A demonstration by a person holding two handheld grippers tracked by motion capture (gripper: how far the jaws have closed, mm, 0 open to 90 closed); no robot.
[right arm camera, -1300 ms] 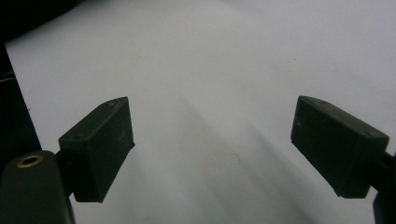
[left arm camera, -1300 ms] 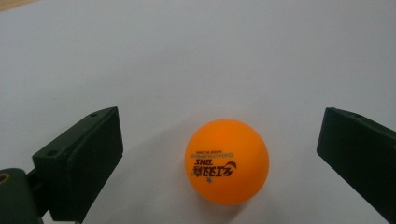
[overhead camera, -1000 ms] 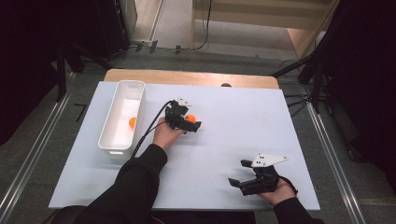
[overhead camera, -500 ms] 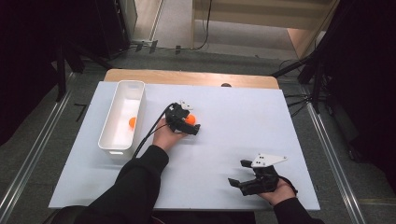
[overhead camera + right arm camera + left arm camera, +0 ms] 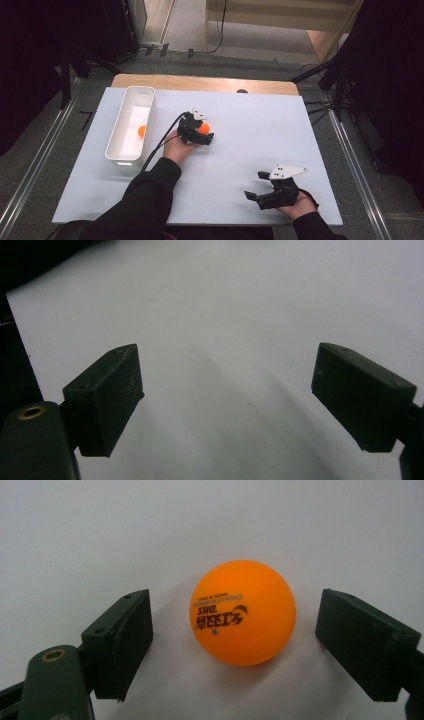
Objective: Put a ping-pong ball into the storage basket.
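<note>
Around orange ball (image 5: 243, 612): L claw (image 5: 235, 645), jaws apart

Left hand-held gripper (image 5: 206, 134) slightly nearer person

A lab: white table (image 5: 240, 165) ringed by dark tripods (image 5: 335, 75) and floor cables (image 5: 220, 30)

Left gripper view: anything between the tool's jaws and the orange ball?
No. The orange table-tennis ball sits between the open left tool, bare white table gaps either side.
</note>
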